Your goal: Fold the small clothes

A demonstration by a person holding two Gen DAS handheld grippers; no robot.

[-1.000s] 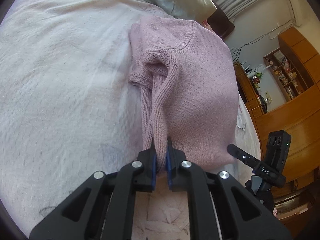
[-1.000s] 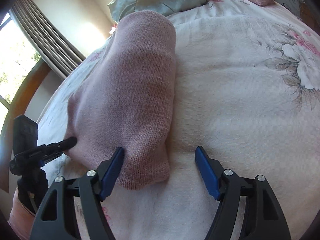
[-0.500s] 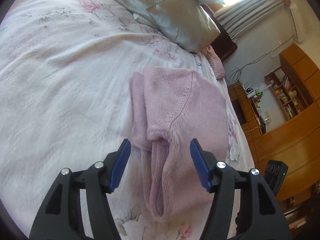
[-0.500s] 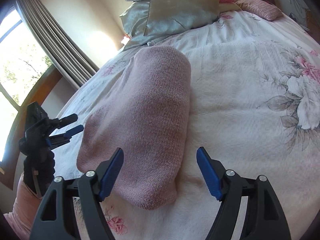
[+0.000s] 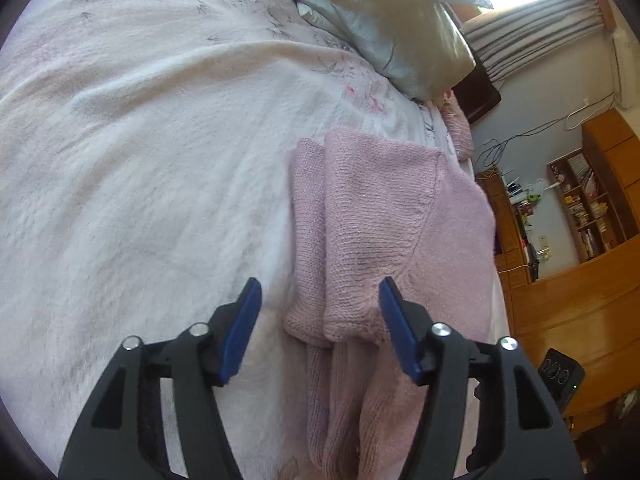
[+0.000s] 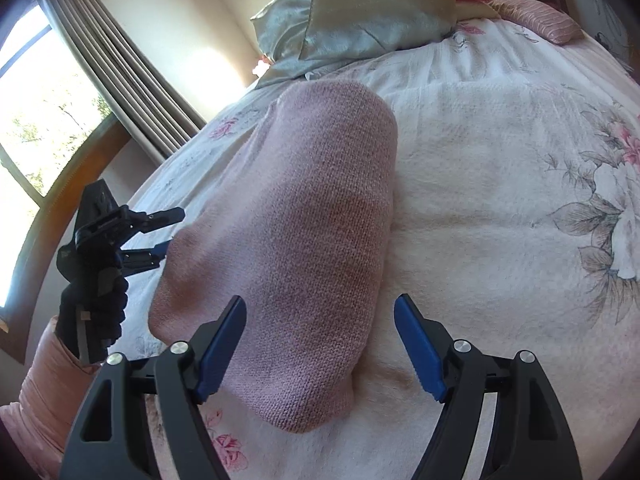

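Blue pads line the fingers of both grippers, and both grippers stand wide open with nothing held. The left gripper [image 5: 320,320] hangs above the pink knitted sweater [image 5: 384,232], which lies folded on the white flowered bedspread [image 5: 140,160]. Between its two fingers lies the near folded edge of the sweater, with a sleeve part running below, but the pads are apart from the wool. The right gripper [image 6: 320,344] hangs over the other side of the sweater [image 6: 304,240]; its left pad [image 6: 224,348] is above the fabric and its right pad is above the bare bedspread [image 6: 500,160]. In the right wrist view the left gripper [image 6: 160,236] is seen at the far left, held in a dark gloved hand [image 6: 92,312] with a pink sleeve [image 6: 48,392]. Beyond the sweater, pillows [image 6: 360,12] lie at the head of the bed.
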